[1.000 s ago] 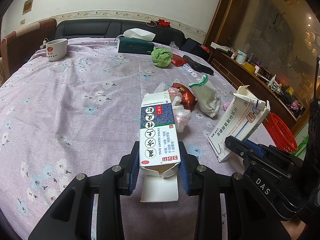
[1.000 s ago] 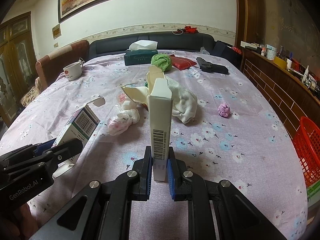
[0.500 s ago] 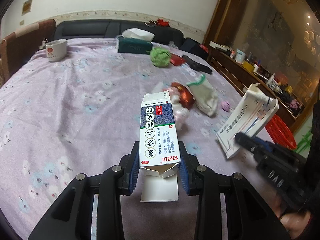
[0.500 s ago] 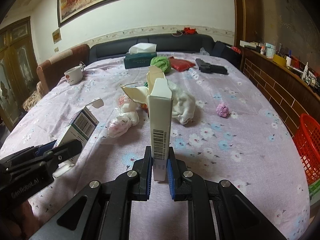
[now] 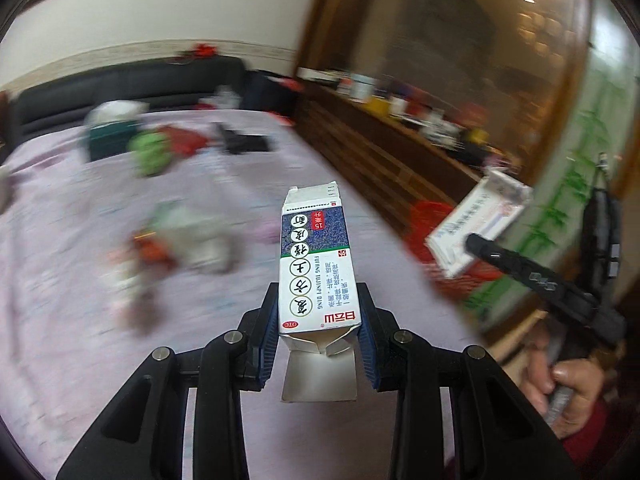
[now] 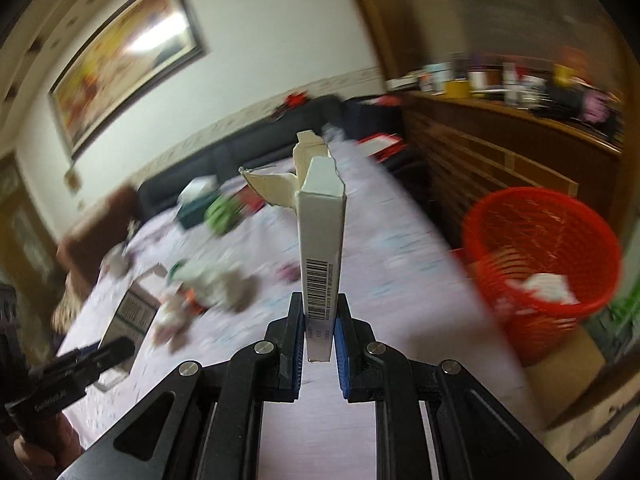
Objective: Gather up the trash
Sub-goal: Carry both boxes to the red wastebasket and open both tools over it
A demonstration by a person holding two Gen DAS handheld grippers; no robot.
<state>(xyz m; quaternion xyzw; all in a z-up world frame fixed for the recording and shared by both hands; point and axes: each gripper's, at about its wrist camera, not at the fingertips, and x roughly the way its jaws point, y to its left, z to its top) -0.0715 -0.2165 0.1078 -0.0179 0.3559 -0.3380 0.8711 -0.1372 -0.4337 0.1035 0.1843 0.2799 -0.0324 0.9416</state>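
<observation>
My left gripper (image 5: 318, 344) is clenched on the blue-and-white medicine box (image 5: 316, 268), carried above the table (image 5: 80, 320) near its right edge. My right gripper (image 6: 319, 340) pinches the slim white carton (image 6: 322, 248) on its narrow sides, its torn flaps up. The red basket (image 6: 540, 248) stands just off the table's right edge with white paper inside. Blurred litter lies mid-table.

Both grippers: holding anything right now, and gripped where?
Left gripper clamps the blue-and-white medicine box across its sides near the opened bottom end. Right gripper clamps the narrow white barcode box at its lower end.
</observation>
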